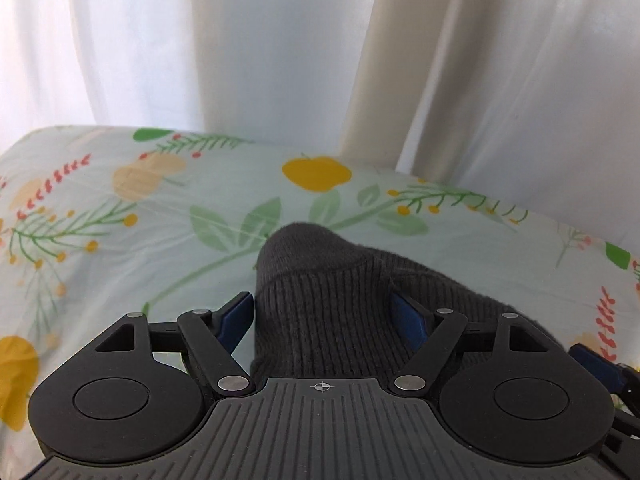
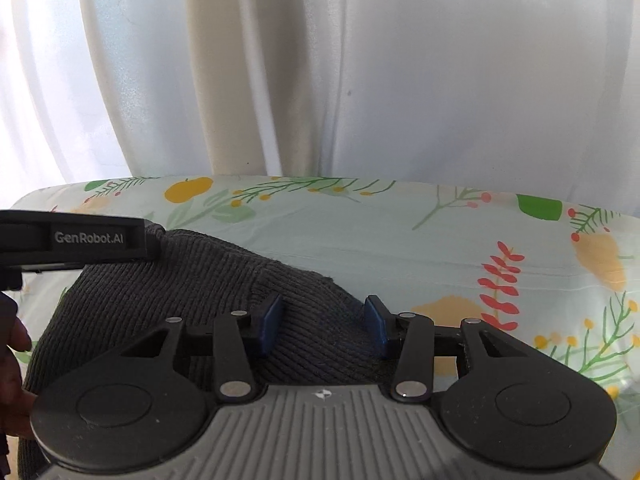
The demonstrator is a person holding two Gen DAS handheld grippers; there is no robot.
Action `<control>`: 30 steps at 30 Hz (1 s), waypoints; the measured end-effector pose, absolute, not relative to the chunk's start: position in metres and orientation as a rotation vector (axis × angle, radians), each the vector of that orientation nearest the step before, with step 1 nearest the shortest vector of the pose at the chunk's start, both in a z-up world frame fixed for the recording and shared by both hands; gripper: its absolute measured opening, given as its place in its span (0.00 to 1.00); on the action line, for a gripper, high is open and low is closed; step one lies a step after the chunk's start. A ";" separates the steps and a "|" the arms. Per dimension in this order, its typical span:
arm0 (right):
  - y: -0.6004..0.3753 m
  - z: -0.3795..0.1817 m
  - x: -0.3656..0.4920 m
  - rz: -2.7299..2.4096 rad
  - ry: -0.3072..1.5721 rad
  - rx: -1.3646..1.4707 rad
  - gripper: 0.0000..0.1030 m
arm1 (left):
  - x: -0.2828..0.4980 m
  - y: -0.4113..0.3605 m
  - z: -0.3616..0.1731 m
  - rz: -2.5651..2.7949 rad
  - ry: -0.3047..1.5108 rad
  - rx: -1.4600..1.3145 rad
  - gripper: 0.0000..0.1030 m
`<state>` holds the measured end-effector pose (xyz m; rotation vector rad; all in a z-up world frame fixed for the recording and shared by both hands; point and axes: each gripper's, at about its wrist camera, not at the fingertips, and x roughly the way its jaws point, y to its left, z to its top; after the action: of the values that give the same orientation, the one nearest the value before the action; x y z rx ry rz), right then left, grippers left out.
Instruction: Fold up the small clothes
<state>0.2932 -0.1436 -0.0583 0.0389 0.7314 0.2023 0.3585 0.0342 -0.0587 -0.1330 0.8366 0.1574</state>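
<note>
A dark grey ribbed sock point(image 1: 320, 280) lies on the floral sheet point(image 1: 160, 208). My left gripper point(image 1: 324, 316) stands open and wide, its blue pads point(image 1: 238, 318) on either side of the sock's cuff part; the right pad is partly hidden by fabric. In the right wrist view the same sock point(image 2: 180, 280) stretches from lower left to centre. My right gripper point(image 2: 324, 322) is open with the sock's narrower end between its blue pads point(image 2: 272, 320), which do not visibly pinch it. A black finger of the left gripper point(image 2: 96, 238) rests over the sock's far left end.
The pale green sheet with flowers point(image 2: 400, 240) covers a soft surface whose far edge meets white curtains point(image 1: 240, 40). A cream curtain fold point(image 1: 384, 80) hangs behind. A hand point(image 2: 12, 344) shows at the left edge of the right wrist view.
</note>
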 end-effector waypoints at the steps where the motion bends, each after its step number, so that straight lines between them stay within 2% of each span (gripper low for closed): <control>1: -0.147 -0.060 0.294 0.197 0.729 0.050 0.46 | 0.361 0.036 -0.064 0.161 0.847 -0.141 0.81; 4: -0.144 -0.065 0.289 0.189 0.676 0.005 0.50 | 0.363 0.040 -0.066 0.183 0.836 -0.146 0.87; 7: -0.139 -0.068 0.281 0.189 0.611 -0.048 0.50 | 0.362 0.035 -0.066 0.189 0.820 -0.089 0.89; 12: -0.143 -0.057 0.279 0.205 0.637 -0.039 0.50 | 0.346 0.035 -0.057 0.195 0.826 -0.051 0.89; 16: -0.155 -0.035 0.242 0.248 0.629 -0.025 0.51 | 0.290 0.041 -0.044 0.104 0.799 -0.079 0.89; 20: -0.175 -0.029 0.191 0.292 0.647 0.016 0.57 | 0.220 0.050 -0.035 0.031 0.789 -0.122 0.89; 27: -0.185 -0.046 0.139 0.262 0.785 -0.016 0.59 | 0.156 0.062 -0.053 -0.005 0.908 -0.106 0.89; 28: -0.185 -0.042 0.135 0.264 0.790 -0.011 0.60 | 0.148 0.065 -0.049 -0.003 0.908 -0.102 0.89; 30: -0.185 -0.036 0.126 0.271 0.813 -0.013 0.70 | 0.139 0.066 -0.041 0.000 0.913 -0.110 0.90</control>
<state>0.1260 -0.1850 -0.0355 -0.0133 0.8134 0.2705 0.1387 0.0657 -0.0410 -0.1104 0.9132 -0.0003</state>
